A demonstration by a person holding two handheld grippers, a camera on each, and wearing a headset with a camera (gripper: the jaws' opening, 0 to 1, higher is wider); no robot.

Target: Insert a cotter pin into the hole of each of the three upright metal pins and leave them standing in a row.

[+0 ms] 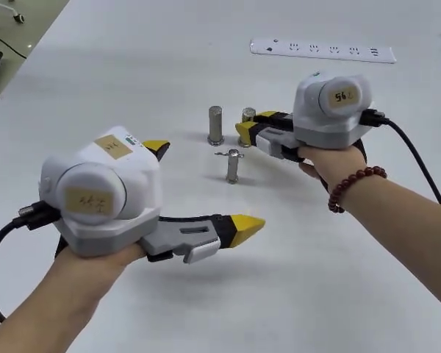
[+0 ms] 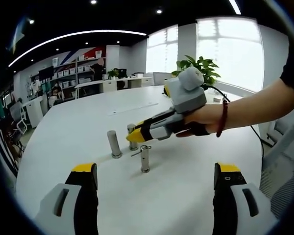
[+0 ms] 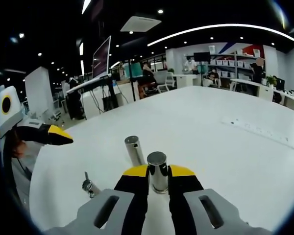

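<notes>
Clamping one metal pin (image 3: 157, 162) — right claw (image 3: 158, 174).

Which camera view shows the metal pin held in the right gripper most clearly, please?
The right gripper view: the gripped pin stands close and upright between the yellow tips of the right gripper. The head view and left gripper view show it small, partly behind those jaws.

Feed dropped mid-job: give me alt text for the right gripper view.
The right gripper is shut on an upright metal pin on the white table. A second upright pin stands just behind it, and a third pin, with a thin cotter pin at its top, sits lower left. The left gripper shows at the left edge.
</notes>
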